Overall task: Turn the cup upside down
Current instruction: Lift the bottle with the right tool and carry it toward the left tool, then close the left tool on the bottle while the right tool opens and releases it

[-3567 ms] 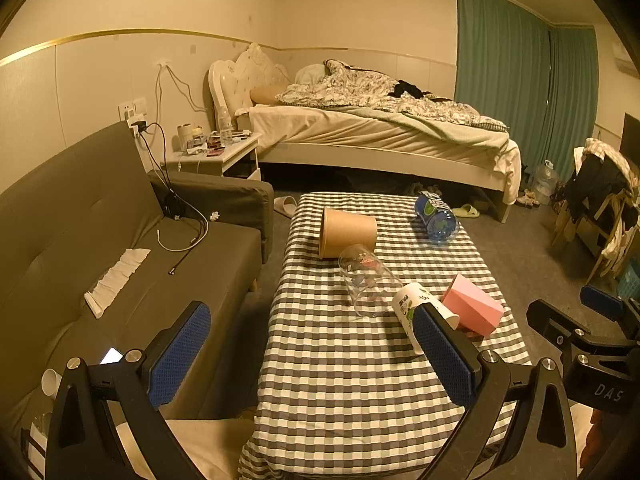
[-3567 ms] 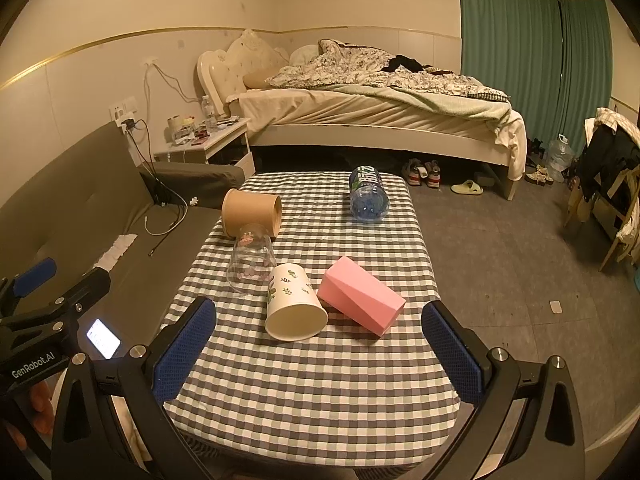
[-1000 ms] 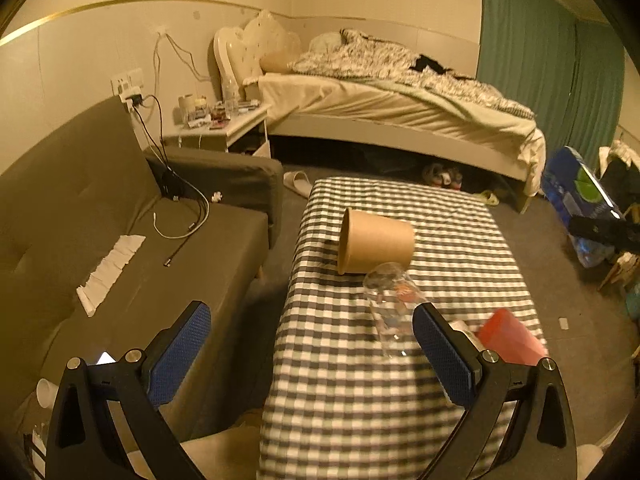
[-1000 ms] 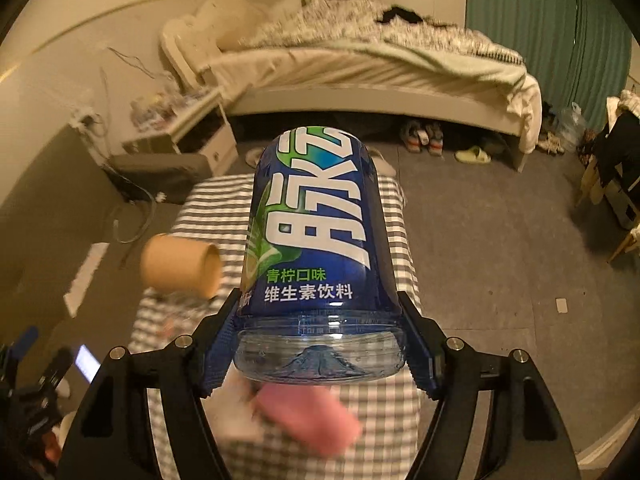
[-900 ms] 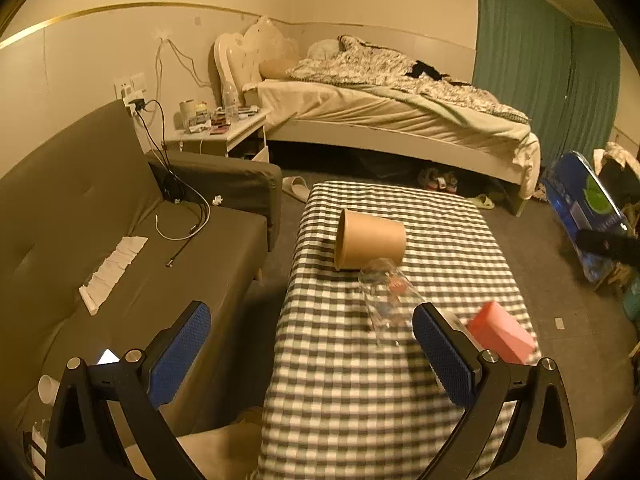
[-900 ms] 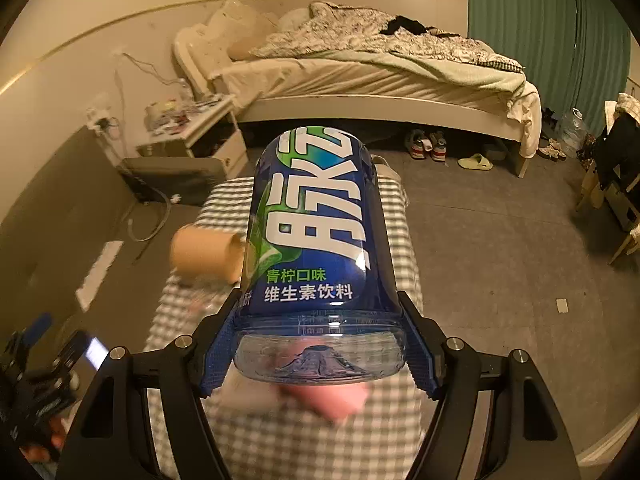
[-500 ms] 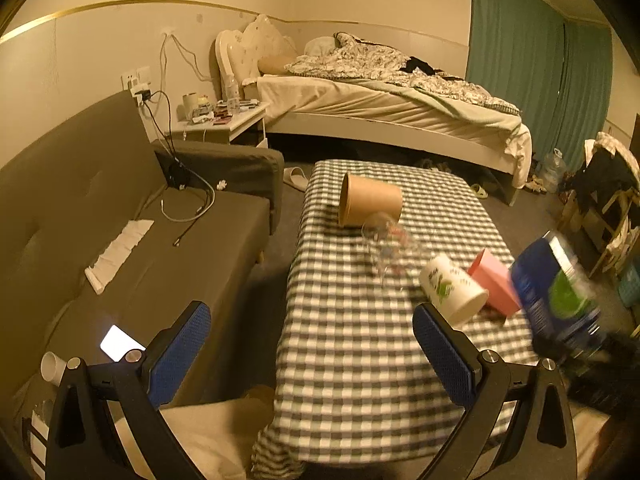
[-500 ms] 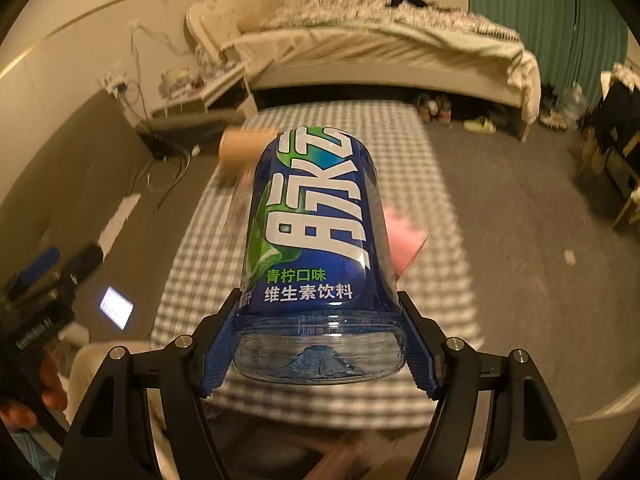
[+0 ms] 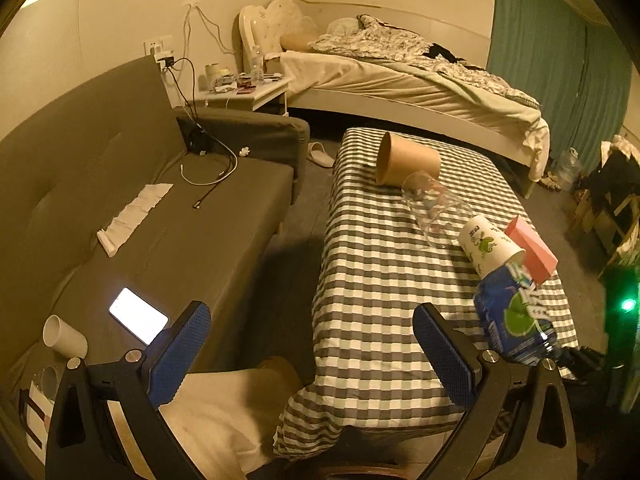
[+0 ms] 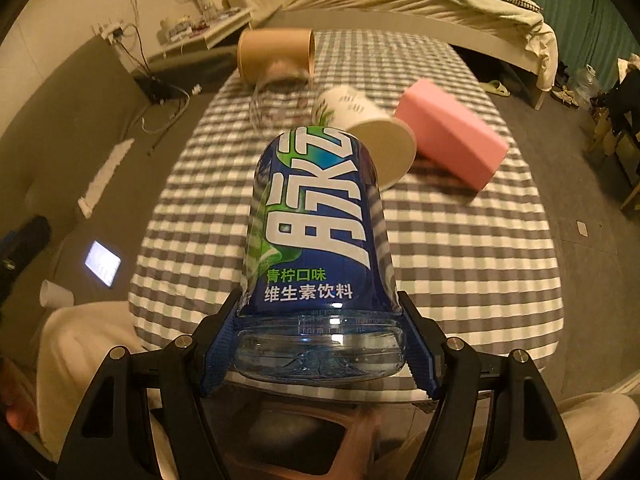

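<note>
My right gripper (image 10: 320,344) is shut on a blue-labelled clear plastic bottle (image 10: 316,240), gripping it near its base, which faces the camera. The bottle's far end points down toward the checked table (image 10: 460,240). In the left wrist view the same bottle (image 9: 514,320) hangs tilted over the table's near right corner. Lying on their sides on the cloth are a brown paper cup (image 9: 406,159), a clear glass cup (image 9: 434,204) and a white floral paper cup (image 9: 490,244). My left gripper (image 9: 316,352) is open with nothing in it, low between sofa and table.
A pink box (image 10: 450,134) lies right of the floral cup (image 10: 364,132). A grey sofa (image 9: 120,200) runs along the left, with a lit phone (image 9: 138,315), a white cup (image 9: 64,336) and cables on it. A bed (image 9: 400,76) stands behind the table.
My right gripper took the blue bottle from the table's far end, raised it, then carried it back and down over the near right corner. The left gripper stayed open and drifted slightly.
</note>
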Tool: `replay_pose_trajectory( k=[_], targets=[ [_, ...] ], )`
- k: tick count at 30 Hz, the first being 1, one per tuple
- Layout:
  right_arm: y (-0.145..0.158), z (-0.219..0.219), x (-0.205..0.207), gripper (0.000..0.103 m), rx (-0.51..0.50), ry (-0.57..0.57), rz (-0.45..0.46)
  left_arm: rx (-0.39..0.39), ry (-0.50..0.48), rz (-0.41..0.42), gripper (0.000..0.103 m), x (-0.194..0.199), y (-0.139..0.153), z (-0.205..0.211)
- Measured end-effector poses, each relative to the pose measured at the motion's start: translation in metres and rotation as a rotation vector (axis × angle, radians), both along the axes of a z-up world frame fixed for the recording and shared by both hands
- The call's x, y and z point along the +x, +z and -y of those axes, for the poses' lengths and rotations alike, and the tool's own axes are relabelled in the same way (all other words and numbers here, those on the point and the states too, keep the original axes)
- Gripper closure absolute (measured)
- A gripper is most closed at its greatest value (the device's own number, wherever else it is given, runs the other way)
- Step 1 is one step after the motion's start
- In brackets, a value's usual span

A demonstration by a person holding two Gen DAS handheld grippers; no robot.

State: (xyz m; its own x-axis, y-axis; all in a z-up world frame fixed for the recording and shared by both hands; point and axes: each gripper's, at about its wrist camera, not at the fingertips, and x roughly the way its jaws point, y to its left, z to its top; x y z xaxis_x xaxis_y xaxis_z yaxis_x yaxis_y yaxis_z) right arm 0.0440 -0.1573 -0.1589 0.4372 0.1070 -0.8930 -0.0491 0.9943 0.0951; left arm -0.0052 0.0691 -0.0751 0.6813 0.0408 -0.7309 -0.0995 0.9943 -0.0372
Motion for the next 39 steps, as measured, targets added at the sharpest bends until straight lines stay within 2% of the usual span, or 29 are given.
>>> replay_pose_trajectory(
  k=[8, 14, 15, 21, 28, 33, 39],
  targets=[
    [-0.025, -0.007, 0.01, 0.031, -0.02, 0.007, -0.045, 0.017, -0.001, -0.016, 0.0, 0.004, -0.005, 0.002],
    [-0.025, -0.002, 0.01, 0.031, 0.016, 0.01, -0.042, 0.04, -0.017, -0.018, 0.0, 0.009, -0.004, 0.014],
    [-0.023, 0.0, 0.01, 0.026, 0.016, 0.005, -0.038, 0.046, -0.021, -0.016, 0.0, 0.009, -0.003, 0.017],
    [0.013, 0.023, -0.002, 0.017, 0.027, -0.018, 0.067, 0.052, -0.033, 0.011, 0.0, 0.01, 0.005, 0.037],
    [0.053, 0.066, -0.018, 0.013, -0.027, -0.091, 0.208, 0.035, -0.092, 0.024, 0.0, 0.003, 0.007, 0.074],
    [0.059, 0.102, -0.03, 0.013, -0.021, -0.157, 0.252, 0.012, -0.12, -0.036, 0.0, 0.0, -0.007, 0.1],
    [0.05, 0.137, -0.039, 0.013, 0.003, -0.212, 0.25, -0.063, -0.159, -0.08, 0.0, -0.01, -0.028, 0.131]
  ],
)
